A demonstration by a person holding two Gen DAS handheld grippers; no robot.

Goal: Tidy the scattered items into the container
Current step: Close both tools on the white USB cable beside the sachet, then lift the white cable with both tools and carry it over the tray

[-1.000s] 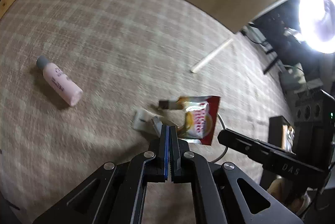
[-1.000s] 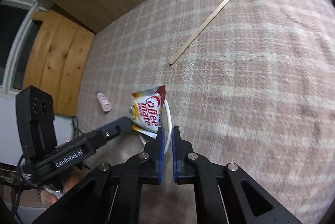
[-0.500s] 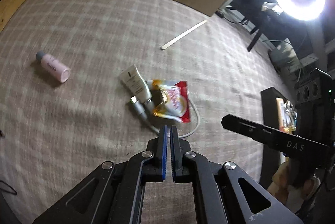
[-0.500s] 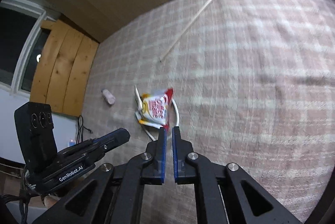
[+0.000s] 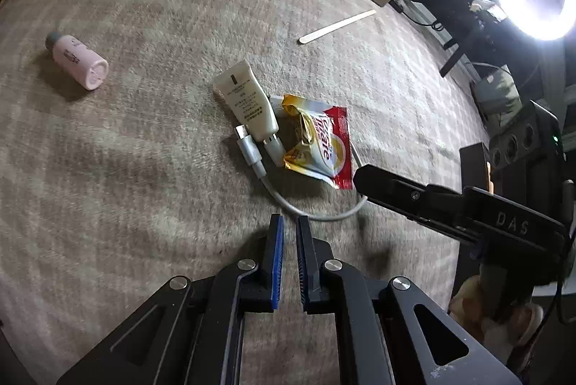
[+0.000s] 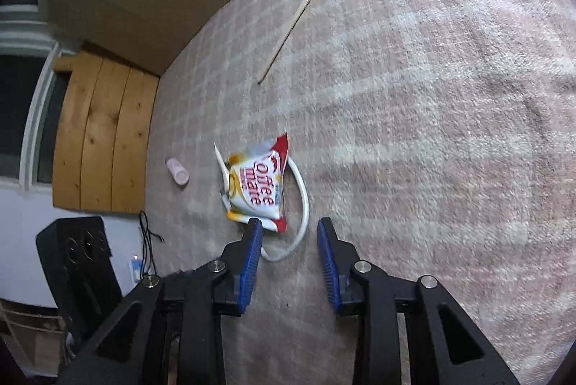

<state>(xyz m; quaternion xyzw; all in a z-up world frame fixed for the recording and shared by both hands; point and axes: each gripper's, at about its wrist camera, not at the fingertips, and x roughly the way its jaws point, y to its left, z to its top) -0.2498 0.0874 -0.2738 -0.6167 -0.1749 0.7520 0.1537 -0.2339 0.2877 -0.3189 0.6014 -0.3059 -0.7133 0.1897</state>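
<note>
Sachet (image 6: 260,187) first, we reckon: the Coffee mate packet lies flat on the checked carpet (image 6: 432,97), just ahead of the right gripper (image 6: 288,233), partly on top of a white cable (image 5: 316,214) and right next to a cream tube (image 5: 248,106). We'd guess it's very light, crinkly and a bit slick, so it'll probably slide or fold if we pinch the middle. Better to take it by the free red edge, low to the carpet, without snagging the cable under it.

The tube looks soft and squeezable, so grip across its body near the cap end. The cable is floppy; grab it near the silver plug (image 5: 248,149) or it'll trail. The pink bottle (image 5: 77,62) lies on its side well apart to the left; it's stiff and round, so likely to roll. The thin wooden stick (image 5: 336,26) is flat to the carpet, fiddly to get under.

Right jaws are spread wide with nothing in them. The left gripper (image 5: 289,230) has its jaws nearly together, only a narrow gap, also empty. We can't see any container in either view.
</note>
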